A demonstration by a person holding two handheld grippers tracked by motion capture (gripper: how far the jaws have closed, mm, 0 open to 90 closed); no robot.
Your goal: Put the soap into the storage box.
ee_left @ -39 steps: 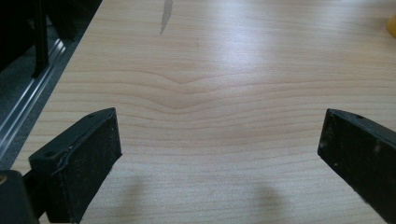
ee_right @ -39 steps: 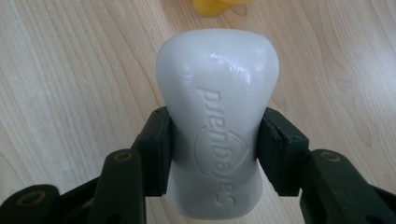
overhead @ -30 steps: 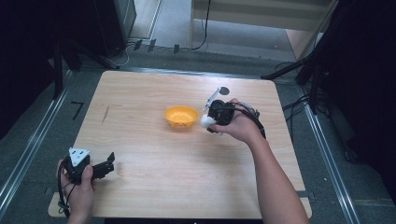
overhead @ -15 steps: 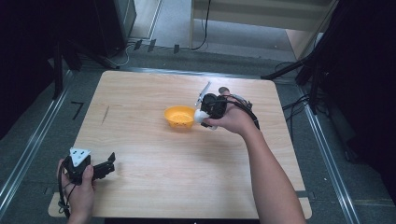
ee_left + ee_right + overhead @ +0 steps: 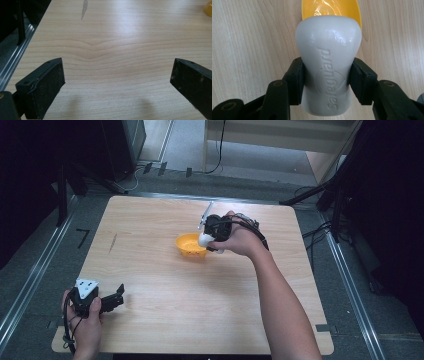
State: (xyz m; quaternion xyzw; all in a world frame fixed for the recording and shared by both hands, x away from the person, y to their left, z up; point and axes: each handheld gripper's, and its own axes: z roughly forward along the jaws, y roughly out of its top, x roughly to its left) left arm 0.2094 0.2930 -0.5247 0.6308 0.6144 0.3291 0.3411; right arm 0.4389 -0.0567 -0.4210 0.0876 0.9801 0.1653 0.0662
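A white soap bar (image 5: 328, 65) with raised lettering sits between the pads of my right gripper (image 5: 328, 80), which is shut on its sides. In the high view the soap bar (image 5: 205, 239) hangs at the right rim of a small orange bowl (image 5: 190, 246) near the table's middle, with the right gripper (image 5: 207, 237) pointing down and left. Just beyond the soap in the right gripper view lies the orange bowl (image 5: 329, 8). My left gripper (image 5: 116, 297) rests at the table's near left corner, and its jaws (image 5: 117, 82) stand wide open over bare wood.
The wooden table (image 5: 150, 320) has a grey streak (image 5: 113, 242) on its left side. Metal rails (image 5: 30, 280) run along the floor on both sides. Cables (image 5: 320, 227) lie past the right edge. A sliver of the bowl (image 5: 208, 8) shows at the far right of the left gripper view.
My right hand has carried the soap bar leftward and slightly up, from beside the bowl to its right rim. The left hand and its gripper have stayed put.
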